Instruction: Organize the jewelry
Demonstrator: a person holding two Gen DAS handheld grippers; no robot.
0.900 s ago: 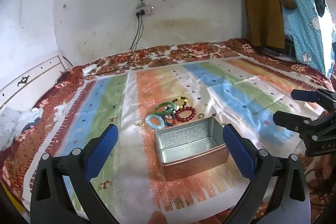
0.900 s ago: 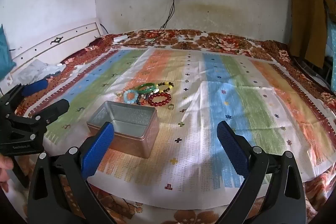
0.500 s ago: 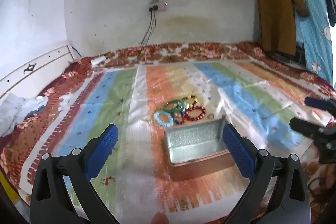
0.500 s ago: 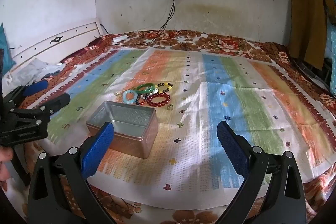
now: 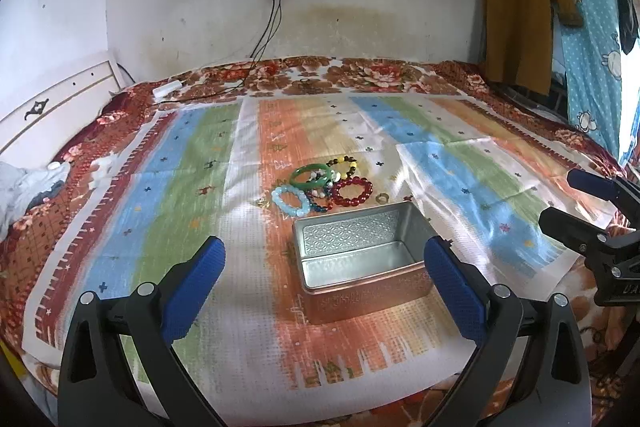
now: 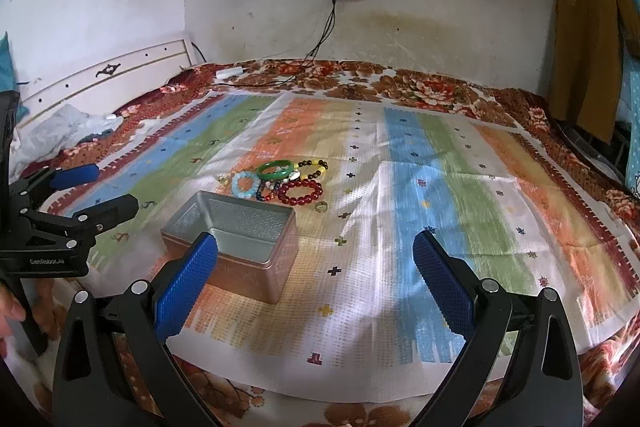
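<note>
1. Between my blue pads nothing is held: my left hand-held gripper (image 5: 324, 269) and right hand-held gripper (image 6: 316, 267) both hang spread wide above the bed, tilted down.
2. Just ahead sits the open metal tin (image 5: 362, 259), empty, on the striped mat (image 5: 168, 187).
3. Touching its far side is the bracelet pile (image 5: 324, 187): a green bangle (image 5: 311, 174), a pale blue bead bracelet (image 5: 291, 201), a red bead bracelet (image 5: 353, 191) and a yellow-and-dark one (image 5: 342, 163), overlapping.
4. Risk: since they overlap, I judge that closing on one could drag its neighbours along or scatter them.
5. Risk: the tin looks light; a nudge from a pad could shove it across the mat.
6. Hard to make out: a small ring (image 6: 321, 206) and a gold trinket (image 6: 223, 180) beside the pile, and a dark strand half buried under the others.
</note>
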